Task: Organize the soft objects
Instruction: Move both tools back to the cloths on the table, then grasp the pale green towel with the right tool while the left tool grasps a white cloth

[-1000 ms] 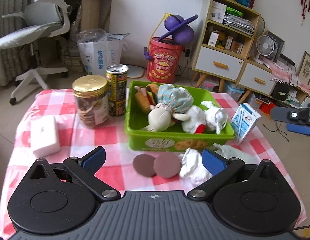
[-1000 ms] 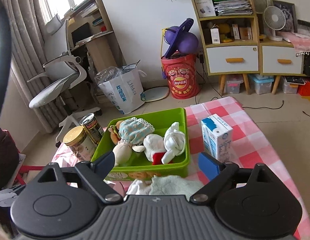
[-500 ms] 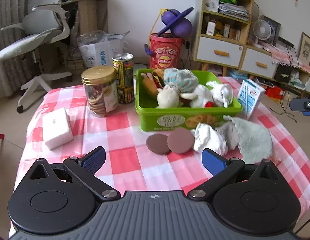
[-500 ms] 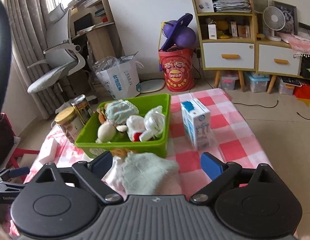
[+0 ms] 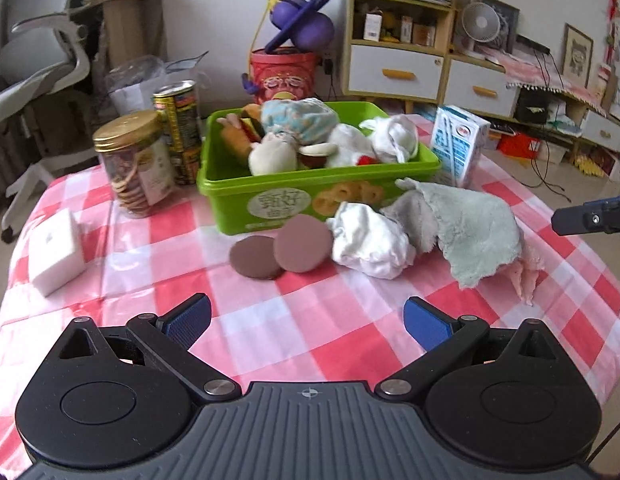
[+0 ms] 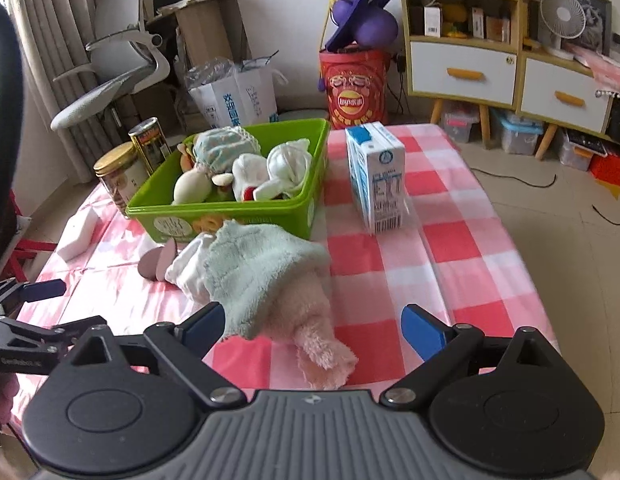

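A green bin (image 5: 310,196) (image 6: 238,216) on the red-checked table holds a doll and several soft toys. In front of it lie a crumpled white cloth (image 5: 370,240) (image 6: 188,268), a pale green towel (image 5: 470,232) (image 6: 262,272) over a pink plush (image 6: 310,332) (image 5: 524,280), and two brown round pads (image 5: 282,248) (image 6: 156,262). My left gripper (image 5: 306,322) is open and empty above the table's front. My right gripper (image 6: 312,326) is open, with the towel and pink plush lying between its fingers.
A cookie jar (image 5: 134,164), a tin can (image 5: 178,128) and a white block (image 5: 56,256) stand left of the bin. A milk carton (image 5: 460,144) (image 6: 376,180) stands to its right. The right table edge (image 6: 522,264) drops to the floor.
Both grippers have drawn back from the bin toward the table's front. The towel and pink plush now lie between my right fingers. Both stay open.
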`<state>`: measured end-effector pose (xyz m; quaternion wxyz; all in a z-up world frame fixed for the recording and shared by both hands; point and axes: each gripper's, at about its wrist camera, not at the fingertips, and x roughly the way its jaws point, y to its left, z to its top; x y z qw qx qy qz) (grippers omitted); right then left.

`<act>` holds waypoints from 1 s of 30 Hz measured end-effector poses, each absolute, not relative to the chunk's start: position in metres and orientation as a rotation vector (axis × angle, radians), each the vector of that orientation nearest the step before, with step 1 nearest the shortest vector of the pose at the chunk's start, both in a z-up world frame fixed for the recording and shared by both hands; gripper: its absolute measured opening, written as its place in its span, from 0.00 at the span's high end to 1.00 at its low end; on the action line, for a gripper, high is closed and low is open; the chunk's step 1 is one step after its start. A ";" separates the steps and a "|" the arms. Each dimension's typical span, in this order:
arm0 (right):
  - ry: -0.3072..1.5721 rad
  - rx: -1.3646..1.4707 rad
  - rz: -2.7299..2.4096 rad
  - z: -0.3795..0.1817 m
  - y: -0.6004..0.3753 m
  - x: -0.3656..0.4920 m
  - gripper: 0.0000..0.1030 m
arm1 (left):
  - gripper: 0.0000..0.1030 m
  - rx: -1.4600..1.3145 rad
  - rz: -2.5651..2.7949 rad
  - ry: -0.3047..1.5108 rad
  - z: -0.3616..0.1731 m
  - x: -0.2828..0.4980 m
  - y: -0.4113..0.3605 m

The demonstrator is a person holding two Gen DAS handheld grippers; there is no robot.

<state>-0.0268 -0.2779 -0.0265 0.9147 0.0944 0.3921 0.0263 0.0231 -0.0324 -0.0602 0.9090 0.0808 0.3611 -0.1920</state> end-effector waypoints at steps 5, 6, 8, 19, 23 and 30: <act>0.812 0.211 0.076 -0.031 -0.273 -0.020 0.38 | 0.05 0.160 -0.431 0.737 -0.073 0.030 -0.051; 0.811 0.222 0.082 -0.032 -0.273 -0.017 0.38 | 0.05 0.152 -0.436 0.733 -0.075 0.031 -0.054; 0.810 0.251 0.085 -0.035 -0.271 -0.010 0.38 | 0.05 0.138 -0.441 0.726 -0.079 0.035 -0.060; 0.855 0.331 0.113 -0.054 -0.262 0.027 0.39 | 0.19 0.080 -0.475 0.744 -0.096 0.061 -0.078; 0.864 0.352 0.107 -0.058 -0.263 0.038 0.50 | 0.29 0.038 -0.487 0.763 -0.100 0.068 -0.080; 0.868 0.385 0.103 -0.064 -0.262 0.053 0.68 | 0.38 -0.013 -0.493 0.784 -0.104 0.076 -0.080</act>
